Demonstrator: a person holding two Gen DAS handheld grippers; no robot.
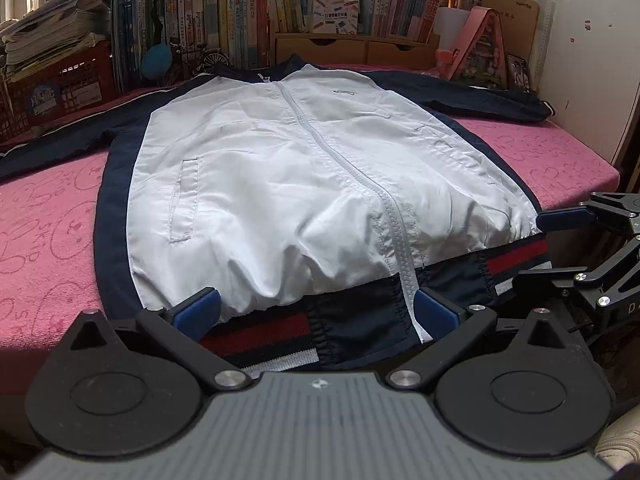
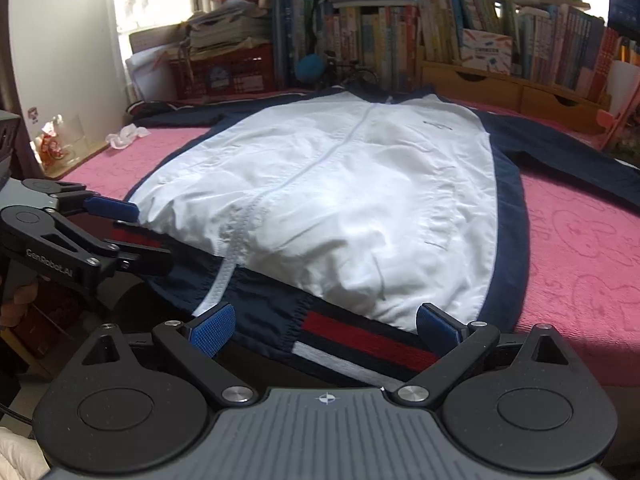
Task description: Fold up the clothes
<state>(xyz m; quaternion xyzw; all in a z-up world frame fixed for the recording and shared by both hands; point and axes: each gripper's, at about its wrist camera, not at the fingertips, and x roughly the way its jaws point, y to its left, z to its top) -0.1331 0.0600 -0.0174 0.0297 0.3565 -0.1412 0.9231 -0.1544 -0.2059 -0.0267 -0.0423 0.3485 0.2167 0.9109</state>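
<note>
The jacket [image 1: 304, 168] is lying flat on the pink blanket [image 1: 48, 216], zipped up, its white front facing up and its navy sleeves spreading out to the left and right along the far edge. Its collar is pointing toward the far bookshelf [image 1: 248, 12], and its navy hem band [image 1: 360, 320], with red and white stripes, is sitting at the near edge of the blanket, closest to both cameras.

The left tool [image 1: 316, 312] is reaching in low and level at the near edge, its blue-padded fingers [image 1: 200, 308] spread wide on either side of the hem, one beside the left striped patch and the other just right of the zipper. It is gripping nothing. In the right wrist view this same tool is showing at the left side, its fingers stacked one above the other with the hem's corner lying between them.

The right tool [image 2: 324, 324] is likewise sitting low at the near edge, further right, its fingers [image 2: 214, 328] parted widely around the right striped patch [image 2: 360, 344] of the hem, holding nothing.

A red crate [image 1: 52, 88] with stacked papers is standing at the far left, and wooden drawers [image 1: 360, 48] are sitting under the books.
</note>
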